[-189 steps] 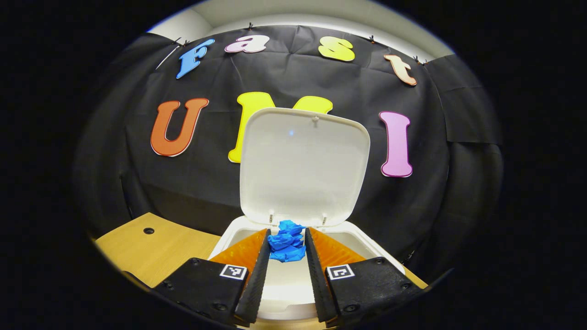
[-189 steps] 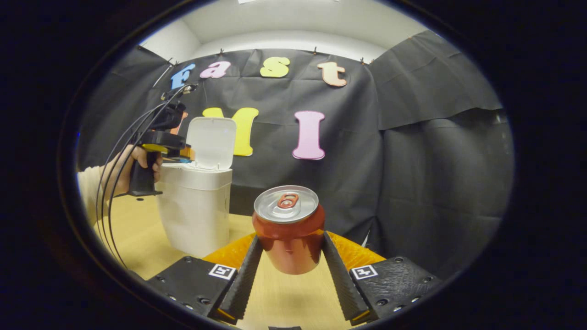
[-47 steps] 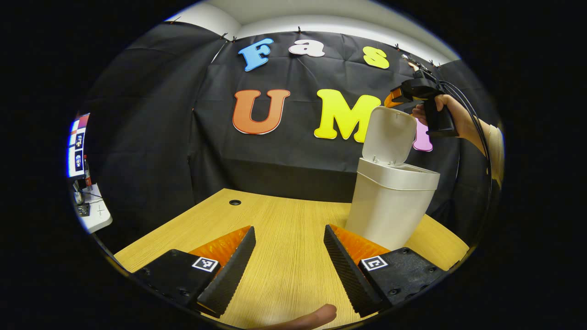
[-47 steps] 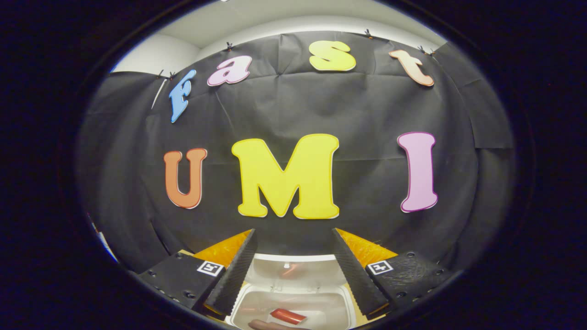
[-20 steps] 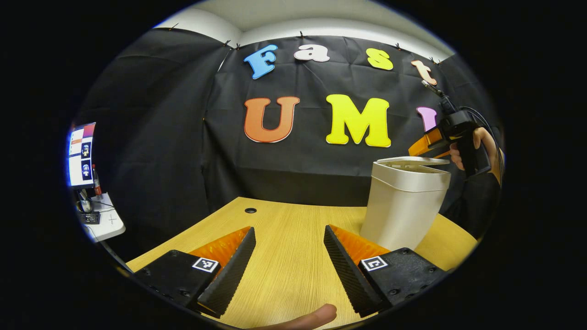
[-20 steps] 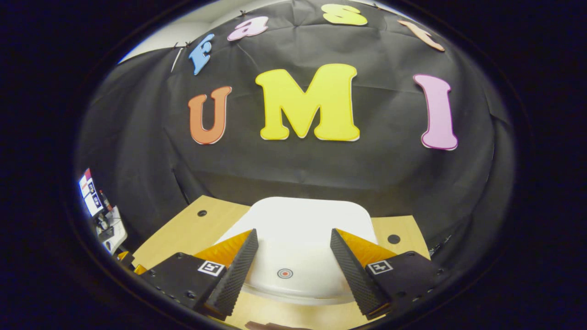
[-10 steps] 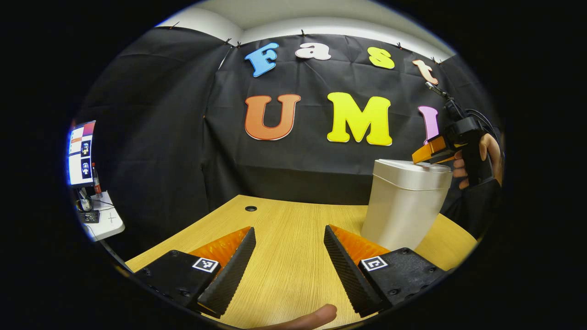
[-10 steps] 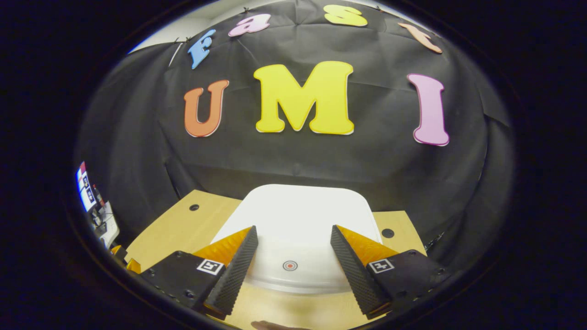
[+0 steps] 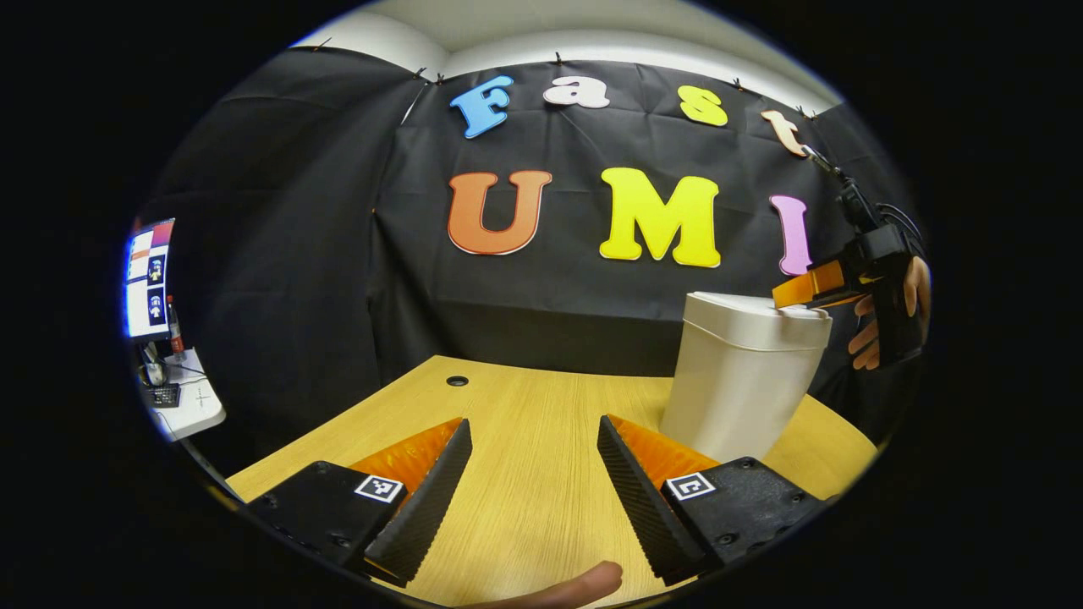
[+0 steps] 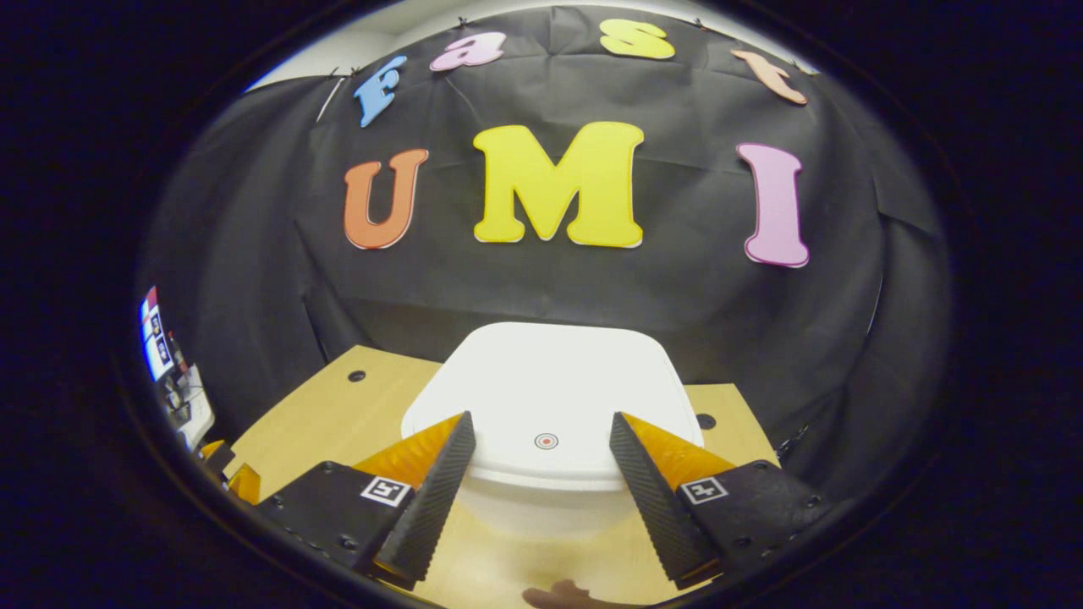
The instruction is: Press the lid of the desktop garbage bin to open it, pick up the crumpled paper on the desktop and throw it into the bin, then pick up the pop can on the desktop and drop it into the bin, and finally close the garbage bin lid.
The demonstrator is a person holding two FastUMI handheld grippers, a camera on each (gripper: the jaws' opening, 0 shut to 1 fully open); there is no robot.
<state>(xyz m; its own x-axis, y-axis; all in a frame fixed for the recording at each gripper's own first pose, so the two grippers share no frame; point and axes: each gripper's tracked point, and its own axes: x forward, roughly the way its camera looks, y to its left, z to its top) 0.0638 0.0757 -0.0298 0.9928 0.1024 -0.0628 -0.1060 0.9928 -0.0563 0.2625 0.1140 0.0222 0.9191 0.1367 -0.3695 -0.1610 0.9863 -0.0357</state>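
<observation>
Left gripper view: left gripper (image 9: 531, 478) low over the wooden desk (image 9: 525, 414), fingers apart, nothing between them.
Bin, left gripper view: white garbage bin (image 9: 738, 381) stands at the far right of the desk; lid (image 9: 753, 304) looks flat on the rim.
Other tool, left gripper view: right gripper (image 9: 804, 288) held by a hand (image 9: 884, 317) at the lid's right edge; touching or just above, cannot tell.
Right gripper view: right gripper (image 10: 541, 474) spread wide, empty, over the lid's (image 10: 550, 397) near edge; red ring mark (image 10: 546, 441) sits between the fingers.
Paper and can: presumably inside the bin.
Step in hand: closing the lid, seemingly near done.
Doing it well: press straight down near the ring mark until it seats; avoid sideways push that could tip the bin.
</observation>
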